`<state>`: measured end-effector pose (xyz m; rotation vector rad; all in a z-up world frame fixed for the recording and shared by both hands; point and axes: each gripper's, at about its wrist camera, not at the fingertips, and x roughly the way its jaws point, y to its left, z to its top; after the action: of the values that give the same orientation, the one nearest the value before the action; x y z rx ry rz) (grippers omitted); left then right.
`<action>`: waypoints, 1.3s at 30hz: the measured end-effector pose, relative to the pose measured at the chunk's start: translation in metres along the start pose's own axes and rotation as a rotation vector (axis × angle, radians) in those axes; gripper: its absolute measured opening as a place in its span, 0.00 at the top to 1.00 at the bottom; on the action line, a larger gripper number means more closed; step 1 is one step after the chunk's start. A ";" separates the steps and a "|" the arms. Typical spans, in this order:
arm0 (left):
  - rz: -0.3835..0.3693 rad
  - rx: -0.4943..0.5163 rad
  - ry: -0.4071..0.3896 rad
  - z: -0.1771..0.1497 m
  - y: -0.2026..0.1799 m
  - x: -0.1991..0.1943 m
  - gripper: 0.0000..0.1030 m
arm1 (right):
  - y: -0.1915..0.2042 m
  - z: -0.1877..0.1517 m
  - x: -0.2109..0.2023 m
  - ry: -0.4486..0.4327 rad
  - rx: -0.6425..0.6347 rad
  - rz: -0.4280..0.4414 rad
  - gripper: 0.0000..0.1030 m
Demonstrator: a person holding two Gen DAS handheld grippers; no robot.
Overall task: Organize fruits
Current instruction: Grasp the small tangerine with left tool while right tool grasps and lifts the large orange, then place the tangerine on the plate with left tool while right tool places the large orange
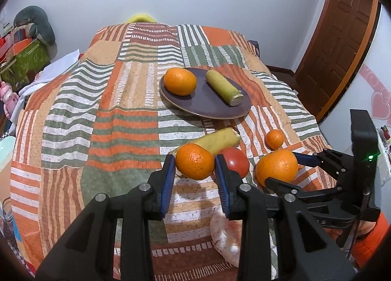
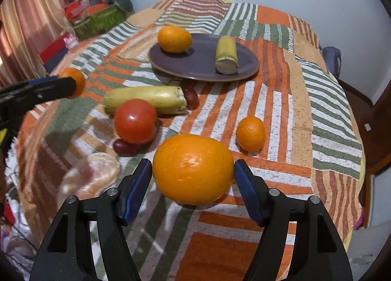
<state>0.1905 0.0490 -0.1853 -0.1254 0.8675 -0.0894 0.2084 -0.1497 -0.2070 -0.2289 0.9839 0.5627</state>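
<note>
Patchwork quilt (image 1: 102, 119) covers bed; purple plate (image 1: 202, 107) is our landmark, already holding one orange and one yellow-green stalk piece.

Left gripper (image 1: 195, 166) clamped on orange (image 1: 194, 164), lifted, near side of plate. Right gripper (image 2: 193, 175) jaws straddle large orange (image 2: 193, 168), pads at its sides, no firm squeeze evident.

We judge risks:
- large orange rolls off soft quilt if nudged
- tomato (image 2: 135, 120) bumped

Right view alone shows grapes (image 2: 124, 147) beside tomato; left view alone shows door.

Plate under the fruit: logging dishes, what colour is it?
Dark purple plate with a tan rim, clearest in the right wrist view.
</note>
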 end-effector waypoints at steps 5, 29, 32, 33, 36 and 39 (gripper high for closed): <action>0.005 0.003 0.012 0.000 0.001 0.006 0.68 | -0.006 0.000 -0.001 -0.014 0.028 0.019 0.36; 0.006 0.041 -0.058 0.078 0.008 0.042 0.68 | -0.026 0.090 -0.010 -0.209 0.040 0.053 0.37; 0.008 0.038 -0.049 0.085 0.012 0.054 0.68 | -0.025 0.097 -0.002 -0.211 0.037 0.052 0.37; 0.007 0.037 -0.044 0.086 0.013 0.057 0.68 | -0.025 0.099 0.001 -0.209 0.035 0.052 0.37; 0.001 0.031 -0.022 0.091 0.018 0.070 0.68 | -0.022 0.105 0.011 -0.199 0.020 0.052 0.37; -0.007 0.022 0.000 0.094 0.023 0.084 0.68 | -0.019 0.109 0.021 -0.186 0.008 0.059 0.37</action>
<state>0.3168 0.0676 -0.1922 -0.1074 0.8661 -0.1052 0.3064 -0.1112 -0.1667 -0.1376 0.8145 0.6225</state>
